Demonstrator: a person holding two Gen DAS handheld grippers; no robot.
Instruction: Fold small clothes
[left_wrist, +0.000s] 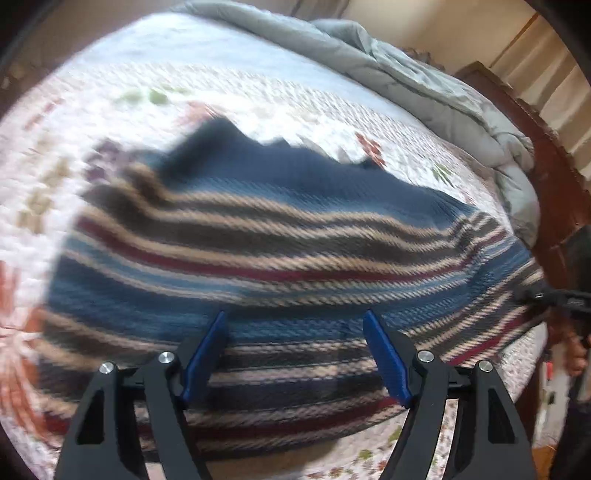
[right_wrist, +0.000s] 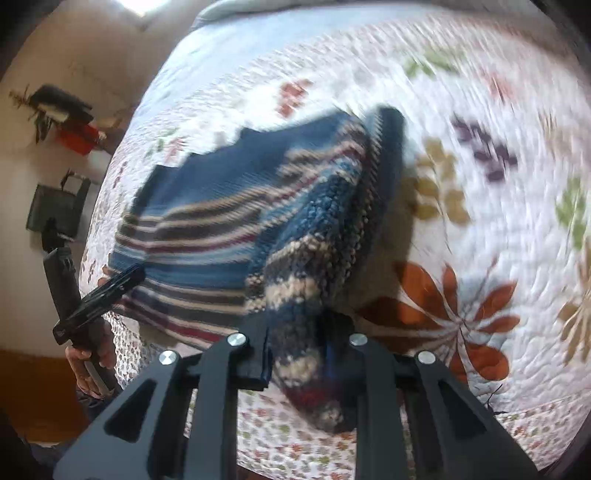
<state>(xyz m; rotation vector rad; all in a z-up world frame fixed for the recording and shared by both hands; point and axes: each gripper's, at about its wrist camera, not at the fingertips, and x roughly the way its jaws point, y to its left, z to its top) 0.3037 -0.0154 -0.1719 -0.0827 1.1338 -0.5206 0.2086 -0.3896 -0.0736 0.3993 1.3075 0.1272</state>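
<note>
A knitted sweater (left_wrist: 258, 240) with blue, tan, brown and red stripes lies spread on the floral quilt (left_wrist: 258, 96) of a bed. My left gripper (left_wrist: 294, 317) hovers open just above the sweater's lower part, nothing between its blue pads (left_wrist: 210, 350). In the right wrist view, the right gripper (right_wrist: 299, 343) is shut on a bunched edge of the sweater (right_wrist: 229, 206), which is lifted off the quilt (right_wrist: 480, 221) and drapes back from the jaws. The left gripper (right_wrist: 125, 277) shows at the sweater's far left edge, held by a hand (right_wrist: 88, 362).
A rumpled grey duvet (left_wrist: 406, 74) lies along the far side of the bed, against a brown wooden bed frame (left_wrist: 535, 147). Beyond the bed's left edge in the right wrist view are a pale wall, a red object (right_wrist: 77, 140) and a dark bag (right_wrist: 55, 210).
</note>
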